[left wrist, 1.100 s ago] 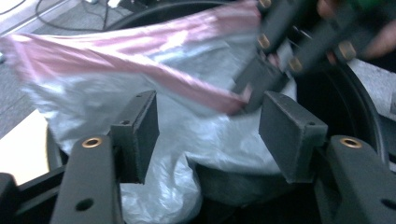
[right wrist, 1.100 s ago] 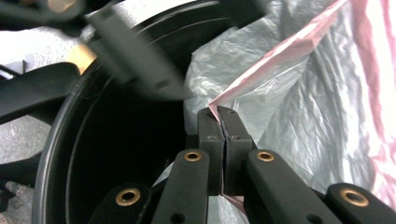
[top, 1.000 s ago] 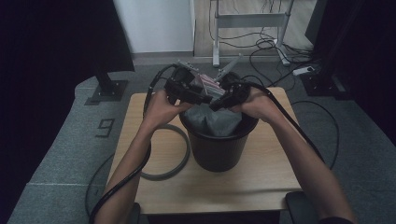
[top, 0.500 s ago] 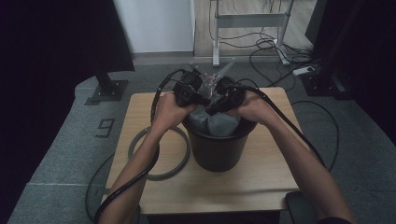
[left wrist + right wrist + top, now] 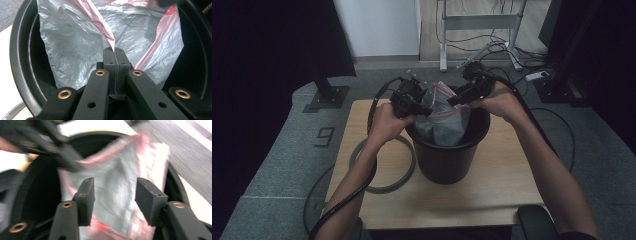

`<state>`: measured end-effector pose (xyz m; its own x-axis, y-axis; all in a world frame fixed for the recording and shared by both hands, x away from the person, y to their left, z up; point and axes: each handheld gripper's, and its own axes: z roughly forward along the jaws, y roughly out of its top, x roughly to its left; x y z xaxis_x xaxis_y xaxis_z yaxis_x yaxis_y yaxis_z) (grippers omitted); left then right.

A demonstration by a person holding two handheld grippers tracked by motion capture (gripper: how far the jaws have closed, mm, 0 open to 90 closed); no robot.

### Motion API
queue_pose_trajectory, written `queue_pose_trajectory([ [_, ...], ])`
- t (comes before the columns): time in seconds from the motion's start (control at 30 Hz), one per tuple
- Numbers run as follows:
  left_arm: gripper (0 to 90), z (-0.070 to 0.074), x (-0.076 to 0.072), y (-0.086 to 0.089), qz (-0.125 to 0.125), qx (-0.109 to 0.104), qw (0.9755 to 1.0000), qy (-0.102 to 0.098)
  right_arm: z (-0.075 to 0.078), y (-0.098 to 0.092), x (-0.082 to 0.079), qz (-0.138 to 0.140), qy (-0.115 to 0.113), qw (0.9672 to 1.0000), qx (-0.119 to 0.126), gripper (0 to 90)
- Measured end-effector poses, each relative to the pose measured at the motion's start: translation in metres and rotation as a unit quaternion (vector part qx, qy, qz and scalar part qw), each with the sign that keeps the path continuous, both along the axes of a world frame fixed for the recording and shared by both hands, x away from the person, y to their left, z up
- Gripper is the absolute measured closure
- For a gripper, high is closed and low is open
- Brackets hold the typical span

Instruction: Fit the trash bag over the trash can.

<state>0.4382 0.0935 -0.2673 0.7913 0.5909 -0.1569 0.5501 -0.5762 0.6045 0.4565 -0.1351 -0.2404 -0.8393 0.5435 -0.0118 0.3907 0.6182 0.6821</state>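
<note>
Pinching the pink-edged grey bag [image 5: 82, 45] at its rim, the left gripper [image 5: 114, 53] has its jaws clenched on it inside the black bucket [image 5: 447, 160]. The right gripper [image 5: 113, 195] has just been opening, jaws released, bag beyond them. Floor marking reads "9" [image 5: 325, 136].

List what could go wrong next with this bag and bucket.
1. The left claw pinches only a thin pink-edged fold of the bag; a tug might tear it or let it slip.
2. The right claw has just been opening and its pads no longer press the film, so that side may sag into the bucket.
</note>
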Motion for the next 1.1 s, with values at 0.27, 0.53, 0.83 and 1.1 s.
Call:
queue_pose_trajectory([
  [0.27, 89.5, 0.007, -0.001, 0.013, 0.021, -0.025, 0.9993, -0.020, -0.031, 0.000, 0.003, -0.009, 0.055, 0.9977, -0.038, 30.9],
  [0.53, 89.5, 0.016, -0.005, 0.022, 0.027, -0.033, 0.9984, -0.036, -0.038, 0.004, -0.002, 0.011, 0.053, 0.9964, -0.065, 74.1],
  [0.83, 89.8, 0.013, -0.003, 0.046, 0.052, -0.002, 0.9978, -0.042, -0.021, -0.019, 0.003, -0.045, 0.007, 0.9976, -0.053, 88.0],
  [1.1, 89.9, 0.012, -0.003, 0.062, 0.066, 0.013, 0.9968, -0.044, -0.013, -0.034, 0.010, -0.088, -0.014, 0.9939, -0.065, 88.3],
])
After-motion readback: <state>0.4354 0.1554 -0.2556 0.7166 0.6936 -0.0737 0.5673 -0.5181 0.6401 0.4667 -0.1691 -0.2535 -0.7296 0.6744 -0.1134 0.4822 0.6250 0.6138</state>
